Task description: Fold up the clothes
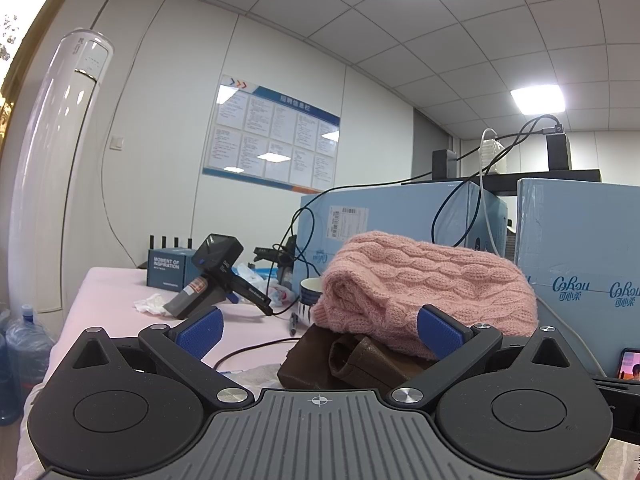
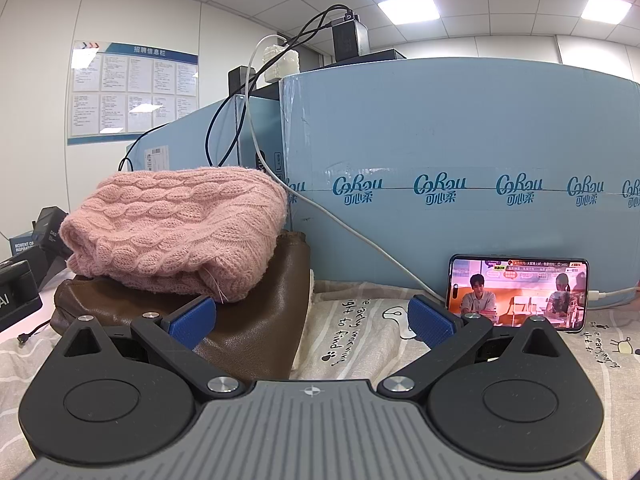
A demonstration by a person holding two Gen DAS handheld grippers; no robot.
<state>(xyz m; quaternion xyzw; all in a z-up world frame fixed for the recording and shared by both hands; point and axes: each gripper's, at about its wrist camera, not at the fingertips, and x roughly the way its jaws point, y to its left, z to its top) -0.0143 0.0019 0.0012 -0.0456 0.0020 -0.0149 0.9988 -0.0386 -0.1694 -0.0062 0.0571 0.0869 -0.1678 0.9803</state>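
The setting is an office room with a white wall, a tiled ceiling and a notice board (image 1: 272, 136); the work surface is a tabletop (image 1: 120, 312) under a pale pink cover, with a printed cloth (image 2: 360, 340) laid over the near part.

Left wrist view: The left tongs (image 1: 319, 330) stand wide open and hold nothing. Directly ahead, a folded pink cable-knit sweater (image 1: 424, 280) rests on top of a folded brown leather garment (image 1: 320, 364); the right blue pad sits just in front of the sweater's lower edge. Behind the stack stand light-blue cartons (image 1: 400, 216), closed, contents not visible. To the left lie a black handheld device (image 1: 216, 276), a small blue box (image 1: 168, 270), crumpled tissue (image 1: 150, 304) and a striped cup (image 1: 312, 294); the cup's contents cannot be seen.

Right wrist view: The right tongs (image 2: 312, 320) are likewise wide open and empty. The sweater (image 2: 176, 232) lies on the brown garment (image 2: 248, 320) at left. A phone (image 2: 518, 292) leans against a blue carton (image 2: 460, 140) at right, screen lit, with a cable attached.

Assessment: Both visible garments appear already folded and stacked, so the current step is probably between items or at completion. The next move would require locating an unfolded garment; none is visible in either view.
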